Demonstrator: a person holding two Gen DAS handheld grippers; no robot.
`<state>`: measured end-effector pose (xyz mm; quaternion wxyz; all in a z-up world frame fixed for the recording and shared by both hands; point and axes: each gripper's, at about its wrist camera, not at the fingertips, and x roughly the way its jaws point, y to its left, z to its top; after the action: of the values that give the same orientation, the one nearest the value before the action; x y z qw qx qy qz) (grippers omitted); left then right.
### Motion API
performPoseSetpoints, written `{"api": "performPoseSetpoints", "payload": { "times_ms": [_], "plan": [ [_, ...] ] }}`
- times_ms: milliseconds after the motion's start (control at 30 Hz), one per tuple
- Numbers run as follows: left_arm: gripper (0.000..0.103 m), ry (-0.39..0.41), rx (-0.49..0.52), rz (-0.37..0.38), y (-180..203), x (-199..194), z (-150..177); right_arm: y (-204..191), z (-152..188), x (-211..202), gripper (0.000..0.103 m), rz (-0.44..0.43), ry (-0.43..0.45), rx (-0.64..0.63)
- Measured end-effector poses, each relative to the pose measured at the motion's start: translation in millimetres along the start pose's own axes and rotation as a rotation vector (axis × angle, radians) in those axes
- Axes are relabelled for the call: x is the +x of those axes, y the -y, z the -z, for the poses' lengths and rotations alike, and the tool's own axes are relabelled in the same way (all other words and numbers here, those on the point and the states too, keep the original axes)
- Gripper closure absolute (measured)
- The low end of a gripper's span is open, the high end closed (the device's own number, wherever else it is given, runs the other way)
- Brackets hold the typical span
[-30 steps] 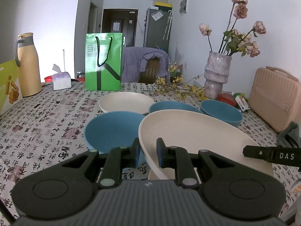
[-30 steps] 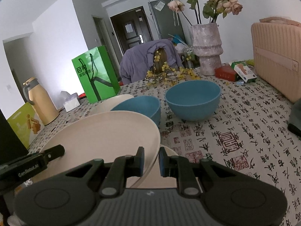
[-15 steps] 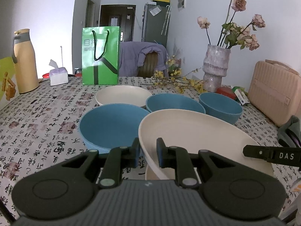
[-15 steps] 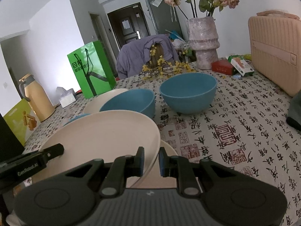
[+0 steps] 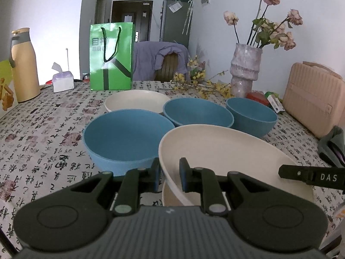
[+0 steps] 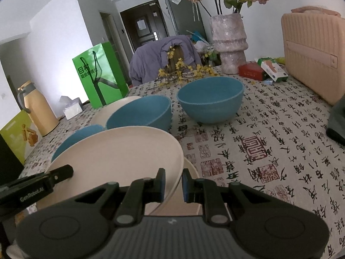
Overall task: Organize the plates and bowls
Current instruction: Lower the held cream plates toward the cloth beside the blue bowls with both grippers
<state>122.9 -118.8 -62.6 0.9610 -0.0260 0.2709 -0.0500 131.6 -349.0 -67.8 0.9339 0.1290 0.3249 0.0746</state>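
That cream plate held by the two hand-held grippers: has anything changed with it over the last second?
Nothing visibly changed. The left hand-held gripper and right hand-held gripper stay shut on opposite rims of the cream plate, held above a second cream plate. The three blue bowls and the far cream plate sit where they were.

My left tool (image 5: 169, 173) clamps the near rim of a cream plate (image 5: 224, 151), raised over another cream plate (image 5: 172, 196); right tool's tip (image 5: 310, 176) at its far edge. Beyond, on the patterned tabletop (image 5: 43, 133): three blue bowls (image 5: 127, 138), cream dish (image 5: 135, 101), green bag (image 5: 111, 56), vase (image 5: 244, 69)
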Motion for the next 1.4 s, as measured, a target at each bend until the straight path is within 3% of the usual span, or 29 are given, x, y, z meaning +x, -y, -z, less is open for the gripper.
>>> {"api": "performPoseSetpoints", "payload": {
  "times_ms": [1000,1400],
  "plan": [
    [0.084,-0.054,0.024,0.003,2,20,19,5,14,18,0.087,0.045,-0.034,-0.033],
    [0.083,-0.064,0.041,-0.011,4,29,24,-1,21,22,0.087,0.073,-0.013,-0.100]
  ]
}}
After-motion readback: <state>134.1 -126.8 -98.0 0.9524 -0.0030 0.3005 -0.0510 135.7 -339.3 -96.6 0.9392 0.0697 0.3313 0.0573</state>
